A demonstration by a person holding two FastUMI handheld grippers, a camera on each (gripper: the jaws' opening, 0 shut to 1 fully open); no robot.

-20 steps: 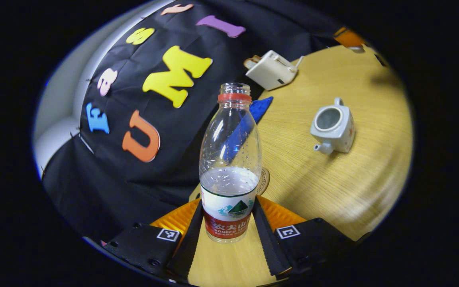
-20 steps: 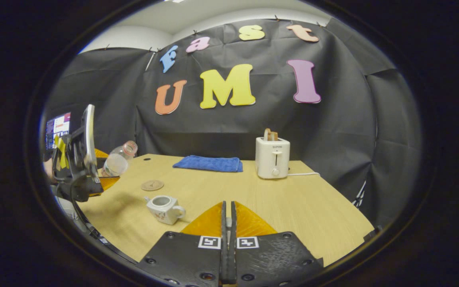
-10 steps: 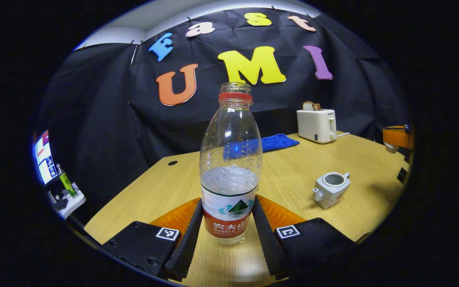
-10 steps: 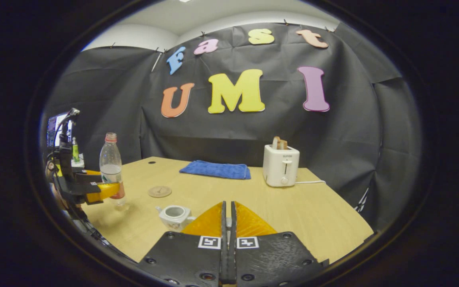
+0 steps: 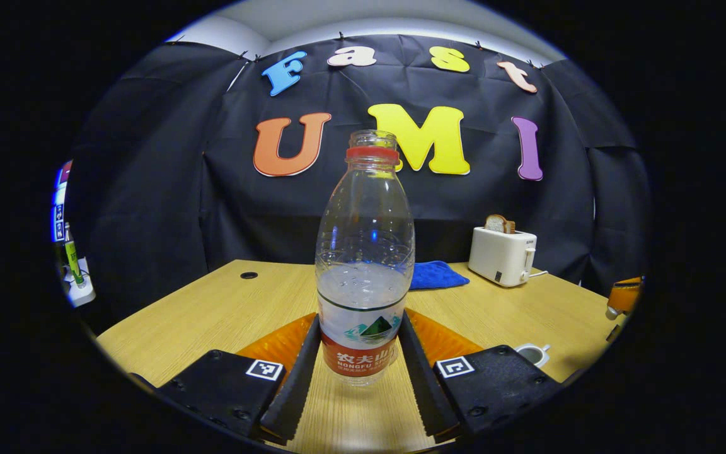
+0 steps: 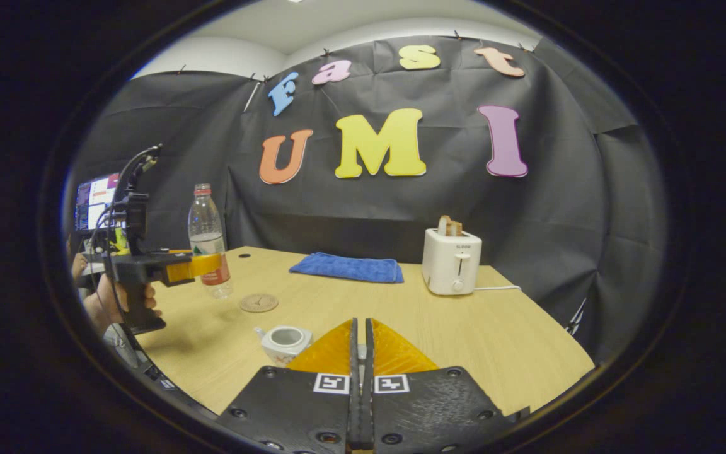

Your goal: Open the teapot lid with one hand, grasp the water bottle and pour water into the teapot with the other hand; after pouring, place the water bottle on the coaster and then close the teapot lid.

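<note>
My left gripper [image 5: 363, 325] is shut on the water bottle [image 5: 365, 252], which stands upright, uncapped and about a third full. In the right gripper view the bottle [image 6: 207, 243] is held by the left gripper [image 6: 194, 267] just left of the round coaster [image 6: 258, 303], low over the table. The white teapot [image 6: 285, 342] sits open, lid off, in front of my right gripper [image 6: 361, 343]; it also peeks out at the lower right in the left gripper view [image 5: 532, 355]. The right gripper [image 5: 622, 301] is shut, with a pale piece at its tip, apparently the lid.
A white toaster [image 6: 452, 270] with toast stands at the back right of the wooden table [image 6: 476, 340]. A folded blue cloth [image 6: 347, 267] lies at the back middle. A hand [image 6: 106, 301] holds the left gripper at the table's left edge.
The bottle swung from tilted back to upright. The left gripper carried it away from the teapot toward the coaster. The right gripper stayed shut and nearly still.
</note>
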